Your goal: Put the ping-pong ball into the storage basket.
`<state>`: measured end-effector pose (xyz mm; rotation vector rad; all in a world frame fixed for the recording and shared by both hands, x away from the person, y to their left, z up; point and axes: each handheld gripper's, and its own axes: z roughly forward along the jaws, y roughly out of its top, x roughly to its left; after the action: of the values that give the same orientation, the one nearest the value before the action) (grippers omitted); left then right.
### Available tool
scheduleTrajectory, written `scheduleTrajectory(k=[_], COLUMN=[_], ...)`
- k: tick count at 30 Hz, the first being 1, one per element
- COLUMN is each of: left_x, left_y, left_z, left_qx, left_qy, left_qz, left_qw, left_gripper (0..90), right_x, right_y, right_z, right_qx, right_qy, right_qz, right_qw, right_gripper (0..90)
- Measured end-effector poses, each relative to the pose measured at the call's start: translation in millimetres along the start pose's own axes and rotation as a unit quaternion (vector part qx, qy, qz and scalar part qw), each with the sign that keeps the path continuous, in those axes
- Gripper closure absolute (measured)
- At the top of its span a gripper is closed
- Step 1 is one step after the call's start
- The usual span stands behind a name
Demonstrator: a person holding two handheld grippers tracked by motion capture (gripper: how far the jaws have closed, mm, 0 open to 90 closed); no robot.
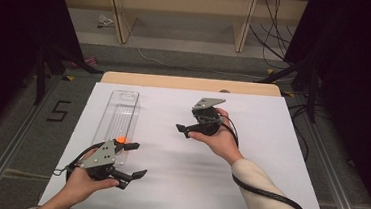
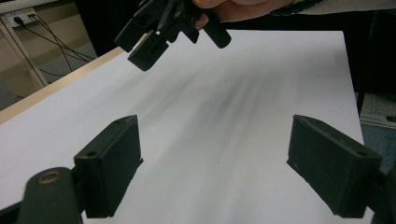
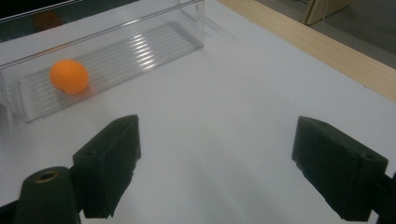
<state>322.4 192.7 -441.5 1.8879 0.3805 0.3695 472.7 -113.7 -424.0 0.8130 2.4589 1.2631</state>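
Orange ball [image 3: 69,76] sits in clear tray [image 3: 140,46] on white worktop [image 1: 248,179]; your L claw [image 1: 135,159] & R claw [image 1: 184,130] both gape wide, holding nothing.

White-topped table [image 1: 247,189] with a clear tray [image 1: 117,111] (orange ball [image 1: 121,140] inside) on its left.

Materials on your table

Your ball [image 3: 69,76] looks smooth, matt orange plastic; it lies in a tray [image 3: 154,35] of clear, glossy plastic with a ribbed floor. The sheet [image 1: 179,159] under them looks like matt white paper, on a table [image 1: 190,83] edged in pale wood. Your left gripper [image 1: 134,159] and right gripper [image 1: 182,129] are matt black plastic, with dull grey plates.
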Motion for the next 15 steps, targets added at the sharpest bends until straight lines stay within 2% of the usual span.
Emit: scheduleTrajectory(k=[15], left_x=[0.4], left_y=[-0.3], left_z=[-0.3], left_qx=[0.001], left_qy=[0.004], left_qz=[-0.001], left_qw=[1.0], left_gripper=[16.7], right_x=[-10.9], right_y=[-23.5], right_z=[-31.6], right_qx=[-0.015], right_qy=[-0.02], right_qz=[0.021], right_qw=[0.9995], right_gripper=[16.3])
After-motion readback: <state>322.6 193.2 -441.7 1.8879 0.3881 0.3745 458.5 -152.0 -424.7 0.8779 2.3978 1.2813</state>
